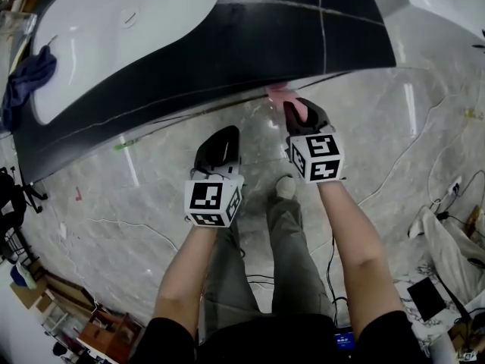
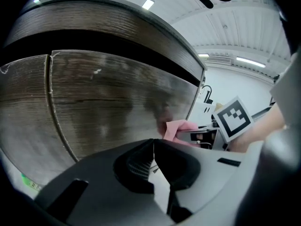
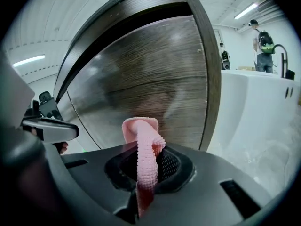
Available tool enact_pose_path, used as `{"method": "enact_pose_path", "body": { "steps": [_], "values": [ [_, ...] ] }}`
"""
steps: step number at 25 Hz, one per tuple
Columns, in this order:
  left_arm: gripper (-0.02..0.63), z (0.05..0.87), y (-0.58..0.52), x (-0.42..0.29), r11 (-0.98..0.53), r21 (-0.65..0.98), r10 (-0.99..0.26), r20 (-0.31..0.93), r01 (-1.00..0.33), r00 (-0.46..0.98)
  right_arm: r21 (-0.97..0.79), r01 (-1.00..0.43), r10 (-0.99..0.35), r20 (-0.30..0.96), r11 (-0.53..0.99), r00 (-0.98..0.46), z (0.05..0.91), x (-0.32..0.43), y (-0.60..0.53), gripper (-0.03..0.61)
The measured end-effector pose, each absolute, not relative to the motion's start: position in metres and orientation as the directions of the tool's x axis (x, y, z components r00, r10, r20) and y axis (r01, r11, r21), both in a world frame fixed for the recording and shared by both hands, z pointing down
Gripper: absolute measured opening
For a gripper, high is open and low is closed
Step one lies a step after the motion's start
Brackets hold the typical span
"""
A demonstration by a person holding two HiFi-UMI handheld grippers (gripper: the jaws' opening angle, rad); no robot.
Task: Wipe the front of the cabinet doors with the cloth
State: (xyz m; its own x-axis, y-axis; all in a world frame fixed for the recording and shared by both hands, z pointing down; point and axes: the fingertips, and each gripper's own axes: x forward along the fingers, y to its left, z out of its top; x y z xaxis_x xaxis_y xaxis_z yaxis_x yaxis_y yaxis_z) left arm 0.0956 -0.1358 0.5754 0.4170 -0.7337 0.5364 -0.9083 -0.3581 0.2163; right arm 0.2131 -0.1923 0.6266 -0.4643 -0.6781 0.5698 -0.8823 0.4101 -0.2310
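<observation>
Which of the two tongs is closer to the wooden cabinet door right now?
Right. The right tongs hold the pink cloth up at the cabinet door; the left tongs, shut and empty, sit farther back from it.

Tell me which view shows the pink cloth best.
The right gripper view: the pink cloth sits central, clamped between the jaws of the right gripper. The head view shows only a pink scrap; the left gripper view, one corner.
</observation>
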Motion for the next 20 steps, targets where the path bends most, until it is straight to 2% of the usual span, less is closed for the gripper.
{"method": "enact_pose_path", "body": {
  "steps": [20],
  "values": [
    [0.009, 0.577, -0.139, 0.167, -0.438, 0.219, -0.696, 0.531, -0.872, 0.483, -0.214, -0.934, -0.722, 0.593, 0.287, -0.358, 0.634, 0.304, -0.186, 0.041]
  ]
}}
